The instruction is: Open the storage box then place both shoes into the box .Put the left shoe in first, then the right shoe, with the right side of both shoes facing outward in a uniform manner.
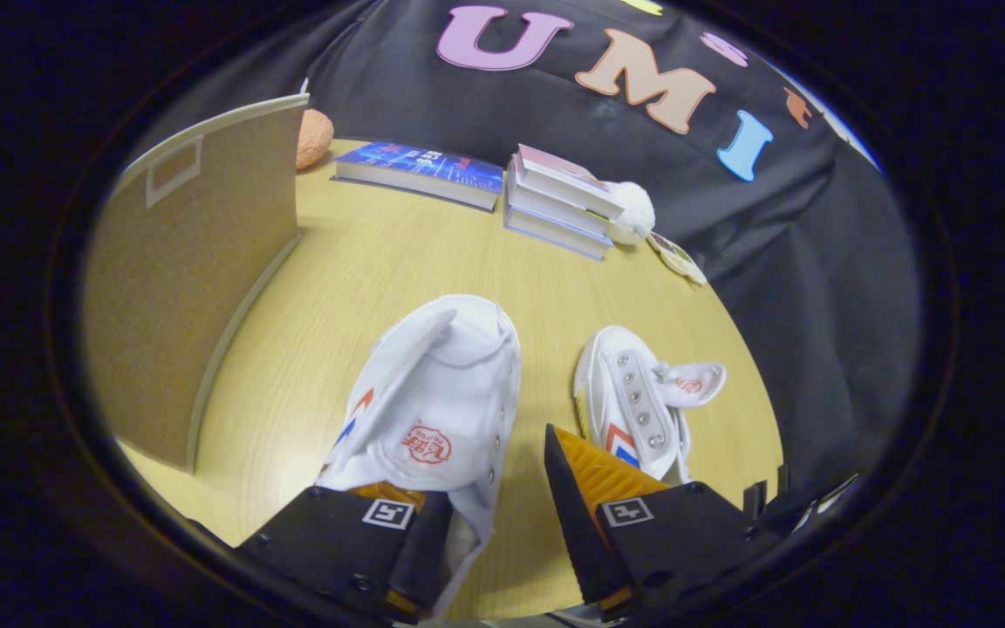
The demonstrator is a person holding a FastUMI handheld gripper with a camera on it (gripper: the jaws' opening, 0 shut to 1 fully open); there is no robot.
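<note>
Fingers of the gripper (502,515) stand spread apart, clamped on nothing: the left finger (398,541) lies over the near end of the larger-looking white canvas shoe with a red logo on its tongue (437,401), the right finger (594,488) sits in the gap beside it. To seize this shoe cleanly I would judge it best to bring the fingers across its collar wall so both press the canvas, not the loose tongue, then lift level. Which shoe is the left one I cannot tell for certain. A second white canvas shoe with metal eyelets (642,406) lies just to the right, apart from the first. The tan fabric storage box (197,279) stands to the left, near both shoes. Count: two shoes, one box, one flat blue book (420,170), one stack of pale books (559,201), two plush toys.
</note>
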